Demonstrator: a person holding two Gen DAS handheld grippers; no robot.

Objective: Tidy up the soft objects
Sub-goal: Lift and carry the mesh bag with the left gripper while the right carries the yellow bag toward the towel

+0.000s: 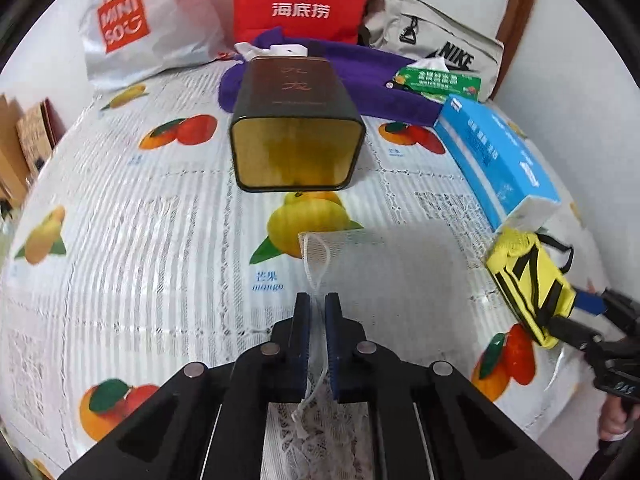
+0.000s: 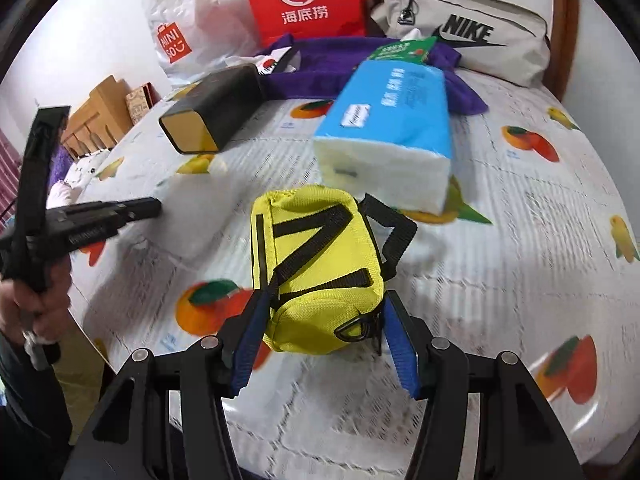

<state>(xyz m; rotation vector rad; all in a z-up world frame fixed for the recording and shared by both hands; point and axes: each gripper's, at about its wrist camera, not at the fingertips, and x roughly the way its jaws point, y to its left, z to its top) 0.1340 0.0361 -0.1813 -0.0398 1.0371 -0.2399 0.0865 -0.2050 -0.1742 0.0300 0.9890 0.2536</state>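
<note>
Nearly closed, the left gripper (image 1: 317,304) pinches the white drawstring (image 1: 318,344) of a mesh pouch (image 1: 340,248), which lies flat on the fruit-print cover (image 1: 140,220) straight ahead of its jaws, cord running back between the 2 blue pads. Half open, the right gripper (image 2: 324,300) clamps a yellow pouch (image 2: 316,264) across its narrow end, long axis pointing away toward the blue tissue pack (image 2: 392,120) just beyond. Farther out, an open-mouthed dark tin (image 1: 296,128) lies on its side directly ahead of the left jaws, so the left hand looks nearer to it.
</note>
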